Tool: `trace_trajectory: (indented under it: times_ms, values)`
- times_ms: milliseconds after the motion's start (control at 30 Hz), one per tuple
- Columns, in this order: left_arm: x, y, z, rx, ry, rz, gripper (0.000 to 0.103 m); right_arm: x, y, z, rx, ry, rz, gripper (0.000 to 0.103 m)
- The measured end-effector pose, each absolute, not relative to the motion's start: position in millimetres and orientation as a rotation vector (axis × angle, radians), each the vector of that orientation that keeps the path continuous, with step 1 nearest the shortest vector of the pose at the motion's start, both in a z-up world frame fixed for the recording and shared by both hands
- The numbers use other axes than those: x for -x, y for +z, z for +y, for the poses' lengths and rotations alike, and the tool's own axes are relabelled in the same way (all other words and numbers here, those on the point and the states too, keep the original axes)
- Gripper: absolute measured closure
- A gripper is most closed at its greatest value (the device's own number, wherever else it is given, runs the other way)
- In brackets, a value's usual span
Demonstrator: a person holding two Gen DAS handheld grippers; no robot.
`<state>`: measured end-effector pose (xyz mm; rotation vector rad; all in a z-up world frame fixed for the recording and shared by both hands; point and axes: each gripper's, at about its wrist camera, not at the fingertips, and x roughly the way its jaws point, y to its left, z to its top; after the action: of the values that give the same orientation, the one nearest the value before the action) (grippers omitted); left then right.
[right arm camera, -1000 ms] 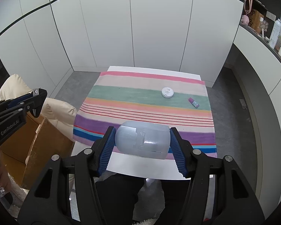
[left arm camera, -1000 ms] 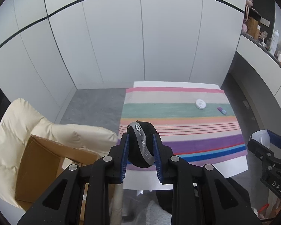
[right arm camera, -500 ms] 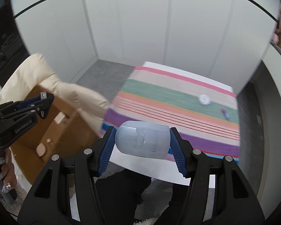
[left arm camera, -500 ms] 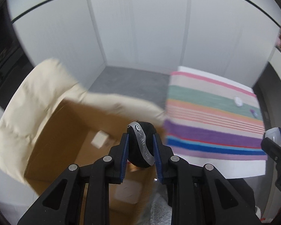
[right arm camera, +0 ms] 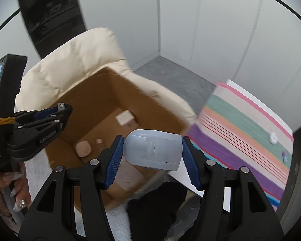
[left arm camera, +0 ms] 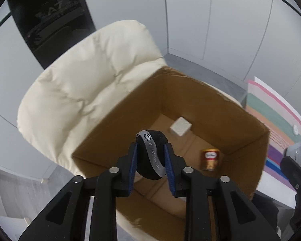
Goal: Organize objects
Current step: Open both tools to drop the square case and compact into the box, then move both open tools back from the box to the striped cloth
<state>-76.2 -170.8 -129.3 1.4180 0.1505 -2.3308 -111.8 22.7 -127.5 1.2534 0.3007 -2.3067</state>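
Observation:
My left gripper (left arm camera: 151, 147) hangs over the open cardboard box (left arm camera: 190, 98) with a black ball (left arm camera: 159, 140) wrapped in a grey printed band between its blue pads. Its jaws are opening, and the pads still touch the ball. My right gripper (right arm camera: 153, 139) is shut on a pale blue-grey plastic container (right arm camera: 152, 152), held sideways above the box's (right arm camera: 102, 92) near corner. The left gripper (right arm camera: 64, 110) shows at the left of the right wrist view. On the box floor lie a white cube (left arm camera: 180, 129), a gold can (left arm camera: 210, 159) and a pink-beige pad (right arm camera: 83, 149).
The box rests on a cream padded chair (left arm camera: 86, 84). To the right stands a table under a striped cloth (right arm camera: 240, 124), with a white round tin (right arm camera: 273, 137) and a small purple item (right arm camera: 284, 155) on it. A hand (right arm camera: 16, 190) grips the left tool's handle.
Both grippers swung left from above the striped table to over the cardboard box and tipped downward. Each still carries its object; the box floor and its contents have come into view.

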Motion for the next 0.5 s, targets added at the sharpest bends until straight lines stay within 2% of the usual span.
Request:
trace_trajectory:
  times_ms: [33, 67, 100, 133, 167, 200, 233, 500]
  values:
    - [75.0, -129.7, -173.5, -1.413, -2.318, 0.151, 0.046, 110.0, -127.8, 15.0, -1.246, -2.301, 0.311, 0.043]
    - [74.7, -130.9, -176.4, -1.416, -2.308, 0.163, 0.040, 108.6, -128.7, 7.1, -1.236, -2.297, 0.322, 0.042]
    - [74.7, -131.9, -178.4, -1.422, -2.301, 0.174, 0.031, 107.3, -129.9, -0.6, -1.229, -2.298, 0.342, 0.036]
    - [74.7, -133.5, -180.2, -1.435, -2.292, 0.188, 0.028, 106.6, -132.5, -6.5, -1.230, -2.300, 0.368, 0.016]
    - [74.7, -135.2, -182.5, -1.446, -2.287, 0.202, 0.026, 105.2, -134.3, -12.6, -1.224, -2.302, 0.393, 0.008]
    - [73.9, -137.3, -185.3, -1.454, -2.279, 0.210, 0.019, 103.4, -135.4, -16.0, -1.208, -2.303, 0.402, 0.002]
    - [73.6, -139.0, -187.6, -1.460, -2.269, 0.218, 0.016, 101.8, -135.5, -18.3, -1.201, -2.304, 0.403, 0.002]
    - [77.0, -142.8, -189.7, -1.479, -2.259, 0.234, 0.016, 110.6, -143.2, -10.4, -1.258, -2.274, 0.342, 0.002]
